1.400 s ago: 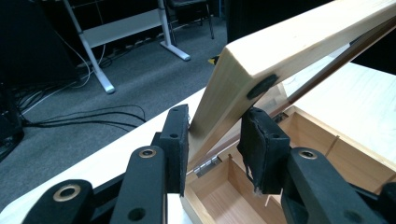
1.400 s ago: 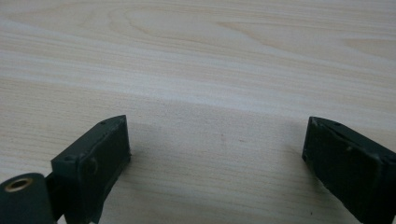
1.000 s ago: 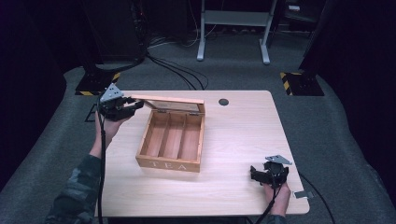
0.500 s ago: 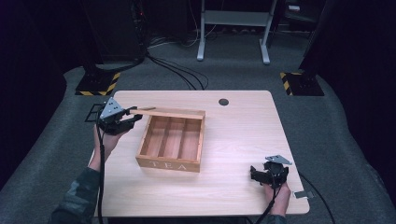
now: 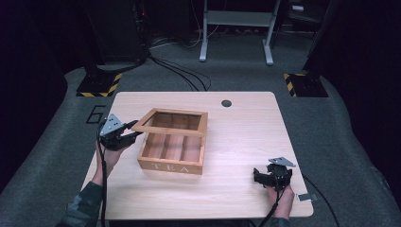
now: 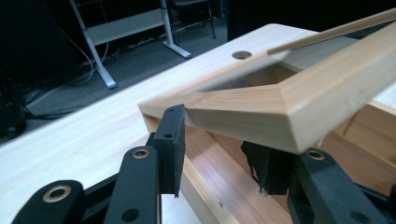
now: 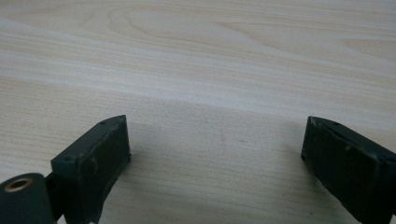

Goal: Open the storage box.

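A wooden tea box (image 5: 172, 160) with three compartments stands in the middle of the light wood table (image 5: 246, 137). Its framed window lid (image 5: 170, 131) hangs tilted, partly lowered over the box. My left gripper (image 5: 133, 131) is at the lid's left corner, shut on it. In the left gripper view the lid corner (image 6: 280, 107) lies between the jaws of the left gripper (image 6: 219, 140), which have just been opening a little, above the box wall (image 6: 205, 163). My right gripper (image 5: 255, 176) rests open near the table's front right, and in its own view the right gripper (image 7: 215, 135) holds nothing over bare table (image 7: 210, 56).
A round cable hole (image 5: 226, 102) sits near the table's far edge. Beyond the table are a grey desk frame (image 5: 236, 19), floor cables (image 5: 179, 75) and two stands with yellow-black tape (image 5: 99, 87). A small metal piece (image 5: 305, 197) lies by the front right corner.
The left gripper has come down and toward the front with the lid, which has swung from nearly upright behind the box to a low tilt over it. The right gripper stayed put.
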Motion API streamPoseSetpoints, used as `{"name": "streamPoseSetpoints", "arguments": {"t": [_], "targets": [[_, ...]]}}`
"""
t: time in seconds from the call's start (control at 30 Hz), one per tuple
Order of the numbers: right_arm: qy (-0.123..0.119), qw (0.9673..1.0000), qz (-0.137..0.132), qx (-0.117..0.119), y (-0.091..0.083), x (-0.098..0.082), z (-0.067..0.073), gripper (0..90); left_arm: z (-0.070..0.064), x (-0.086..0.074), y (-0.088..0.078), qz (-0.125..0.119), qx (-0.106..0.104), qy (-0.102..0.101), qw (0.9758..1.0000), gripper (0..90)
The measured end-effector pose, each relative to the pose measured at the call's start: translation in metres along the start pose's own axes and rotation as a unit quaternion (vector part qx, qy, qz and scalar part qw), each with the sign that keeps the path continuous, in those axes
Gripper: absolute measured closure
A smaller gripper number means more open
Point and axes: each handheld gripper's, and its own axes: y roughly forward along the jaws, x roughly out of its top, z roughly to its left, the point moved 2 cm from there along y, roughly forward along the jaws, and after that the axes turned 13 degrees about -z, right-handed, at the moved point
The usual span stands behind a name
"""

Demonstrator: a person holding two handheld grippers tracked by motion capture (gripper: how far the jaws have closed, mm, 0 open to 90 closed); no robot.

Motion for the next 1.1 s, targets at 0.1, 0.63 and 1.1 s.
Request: {"name": "streamPoseSetpoints", "arguments": {"t": [0.1,0.63,1.1], "targets": [[0.0,1.0,0.0,0.0,0.0,0.0,0.0,7.2,-0.004,-0.018,-0.002,0.009,-0.005,-0.023,0.9997,56.5],[0.0,1.0,0.0,0.0,0.0,0.0,0.0,7.2,-0.013,-0.064,-0.003,0.054,-0.025,-0.083,0.9948,50.2],[0.001,1.0,0.0,-0.001,0.0,0.0,0.0,7.2,-0.013,-0.071,-0.008,0.077,-0.032,-0.105,0.991,37.9]]}}
